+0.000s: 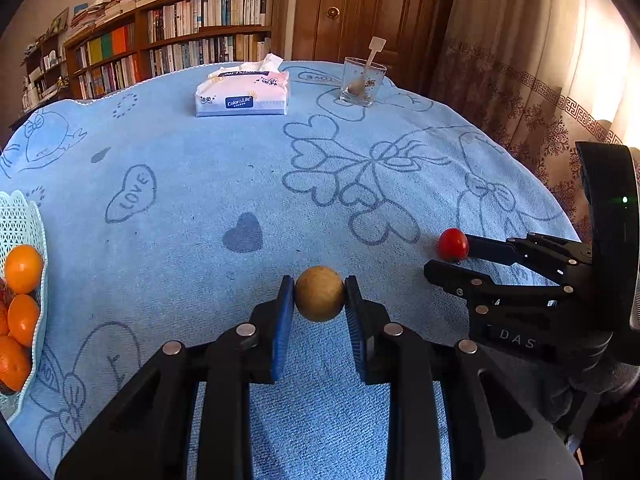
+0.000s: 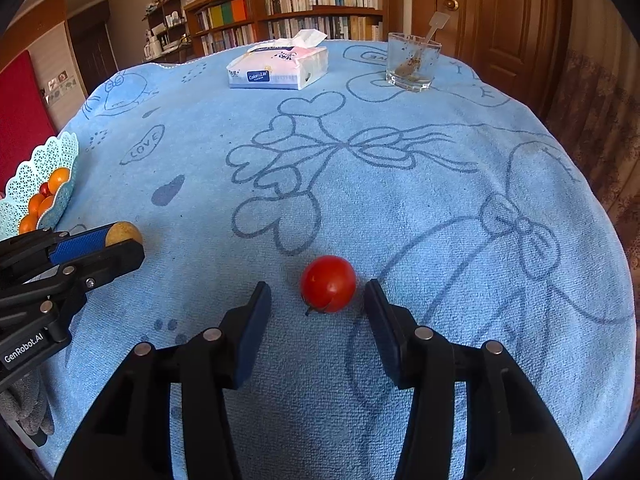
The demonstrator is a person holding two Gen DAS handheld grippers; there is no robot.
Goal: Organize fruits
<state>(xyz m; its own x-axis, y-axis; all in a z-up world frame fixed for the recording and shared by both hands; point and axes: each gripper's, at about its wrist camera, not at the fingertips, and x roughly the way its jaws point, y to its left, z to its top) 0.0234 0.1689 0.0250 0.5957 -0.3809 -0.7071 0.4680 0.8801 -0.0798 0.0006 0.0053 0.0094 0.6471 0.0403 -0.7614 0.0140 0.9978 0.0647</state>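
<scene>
two grippers: mid-pickup
left gripper: clamped on brown fruit
right gripper: apart around tomato
next: close, carry to basket

Basket sits left, tissue pack behind, glass perhaps rightmost.

daylight from right | curtain glare | fisheye edges warped, dark

I see a round tan-brown fruit pinched between my left gripper pads. A glossy red cherry tomato lies between my right gripper fingers, untouched.
</scene>
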